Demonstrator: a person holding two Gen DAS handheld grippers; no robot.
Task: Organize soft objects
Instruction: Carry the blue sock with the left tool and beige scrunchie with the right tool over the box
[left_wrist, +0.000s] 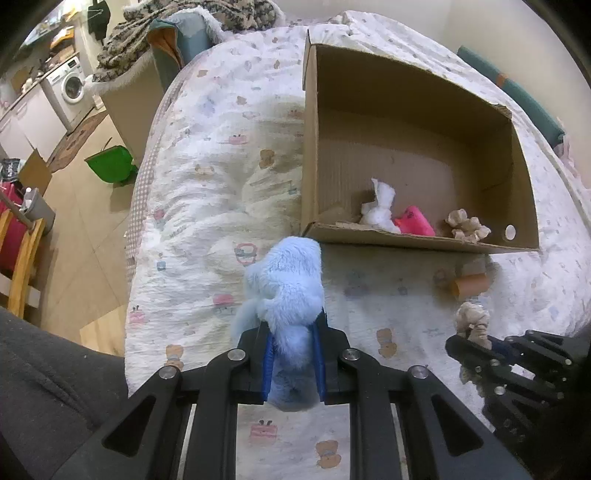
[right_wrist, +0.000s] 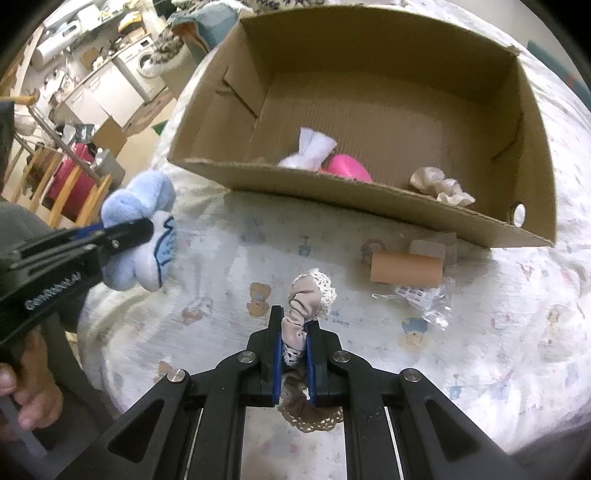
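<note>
Carrying step: fluffy pale-blue plush toy (left_wrist: 284, 291) clamped in left tongs (left_wrist: 293, 354), beige lace-trimmed fabric scrunchie (right_wrist: 308, 299) clamped in right tongs (right_wrist: 293, 354), both held above the bed (right_wrist: 498, 332); release inside open brown cardboard box (right_wrist: 369, 201) is judged next.

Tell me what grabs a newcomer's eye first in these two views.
A fluffy blue plush toy clamped in the left hand-held gripper, held over the patterned bedspread. Beside it, the right hand-held gripper pinches a beige lace-trimmed scrunchie. Ahead lies an open cardboard box already holding white, pink and beige soft items.
</note>
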